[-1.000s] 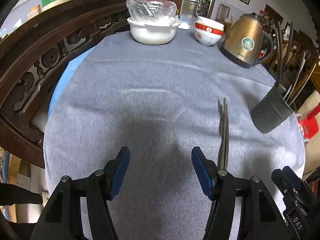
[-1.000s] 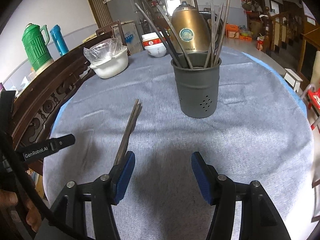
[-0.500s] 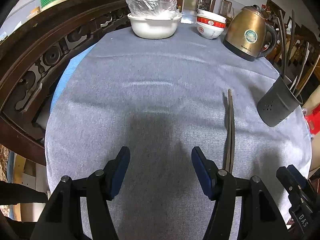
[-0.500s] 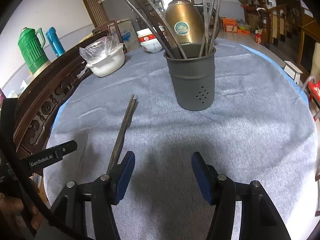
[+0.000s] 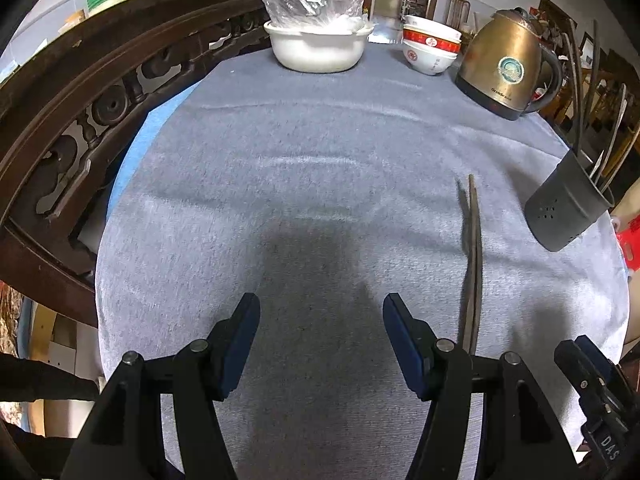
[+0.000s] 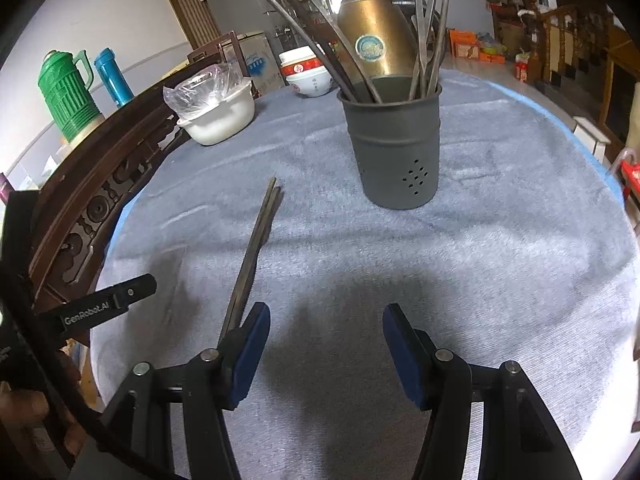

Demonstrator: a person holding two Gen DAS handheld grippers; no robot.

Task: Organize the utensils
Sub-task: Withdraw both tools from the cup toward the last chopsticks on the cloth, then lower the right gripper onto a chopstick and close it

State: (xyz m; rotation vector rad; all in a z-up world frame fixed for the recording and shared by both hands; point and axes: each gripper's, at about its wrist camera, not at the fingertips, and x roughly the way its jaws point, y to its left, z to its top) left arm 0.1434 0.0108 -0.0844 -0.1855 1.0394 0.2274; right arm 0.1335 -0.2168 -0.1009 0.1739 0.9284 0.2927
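Observation:
A pair of dark chopsticks (image 5: 472,256) lies on the grey cloth, side by side, pointing away from me; it also shows in the right wrist view (image 6: 253,256). A grey perforated utensil holder (image 6: 394,144) stands upright with several chopsticks in it; in the left wrist view it (image 5: 568,208) is at the right edge. My left gripper (image 5: 320,336) is open and empty, left of the chopsticks. My right gripper (image 6: 326,344) is open and empty, just right of the chopsticks' near end.
A gold kettle (image 5: 506,68), stacked red-and-white bowls (image 5: 430,50) and a white bowl with a plastic bag (image 5: 318,46) stand at the far side. A carved wooden chair back (image 5: 60,120) runs along the left. The round table's edge (image 6: 612,184) curves at right.
Both grippers have drawn back and up a little, so more of the table and chopsticks shows. The right wrist view has come closer to the holder. The chopsticks have not moved.

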